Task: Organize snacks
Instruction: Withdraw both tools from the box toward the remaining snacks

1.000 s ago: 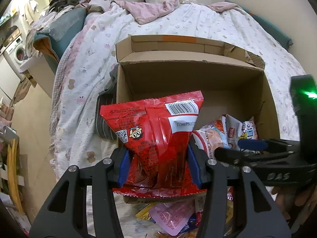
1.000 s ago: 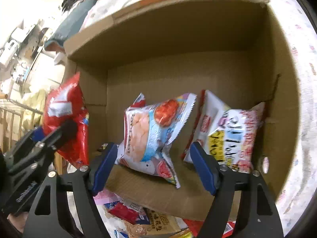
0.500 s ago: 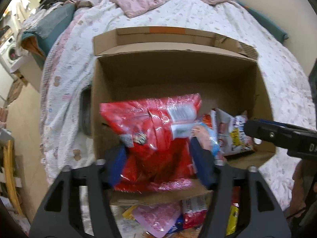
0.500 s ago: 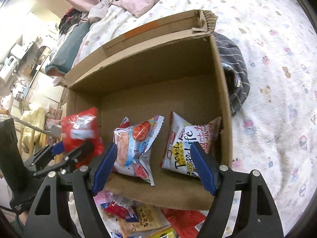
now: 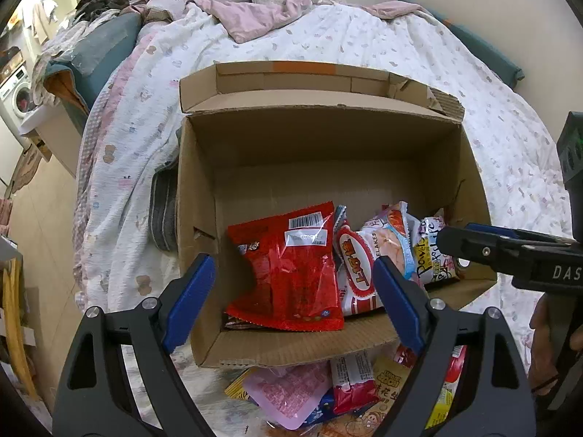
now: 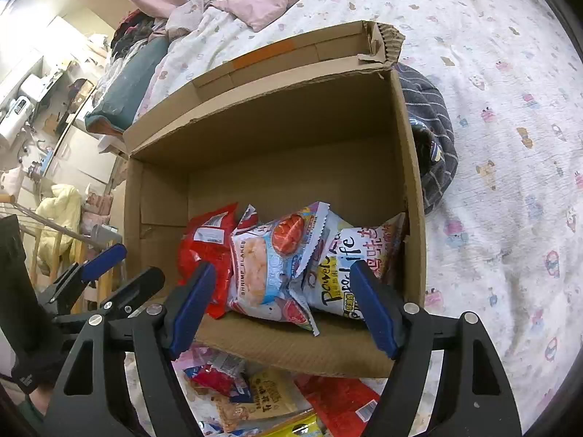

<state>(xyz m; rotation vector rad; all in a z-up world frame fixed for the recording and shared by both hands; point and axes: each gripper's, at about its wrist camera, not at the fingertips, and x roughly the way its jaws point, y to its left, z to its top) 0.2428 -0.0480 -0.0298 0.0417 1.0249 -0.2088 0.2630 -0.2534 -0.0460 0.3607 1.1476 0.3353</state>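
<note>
Your red snack bag (image 5: 291, 269) stands inside the cardboard box (image 5: 320, 134) at its left end, leaning back on its bottom seam; its long axis runs up and down, barcode edge at the top, printed back facing your left gripper (image 5: 293, 300); it sits near the box's front wall, with a gap to the left wall. Four bags stand in a row in the box, counted left to right in the left wrist view: the red one, a red-and-white bag (image 5: 355, 273) touching it, the shrimp flakes bag (image 6: 269, 258), and the white Power Life bag (image 6: 349, 258) against the right wall; all four are upright or slightly tilted. Your left fingers (image 5: 189, 302) are spread wide and hold nothing; they hover in front of the box. Your right gripper (image 6: 280, 304) is likewise spread apart and empty, its fingers (image 6: 375, 307) just before the front wall. The box lies on the bed (image 6: 510, 116); a loose pile of snack packets (image 5: 328, 389) lies on the bed in front of it, too overlapped to count.
</note>
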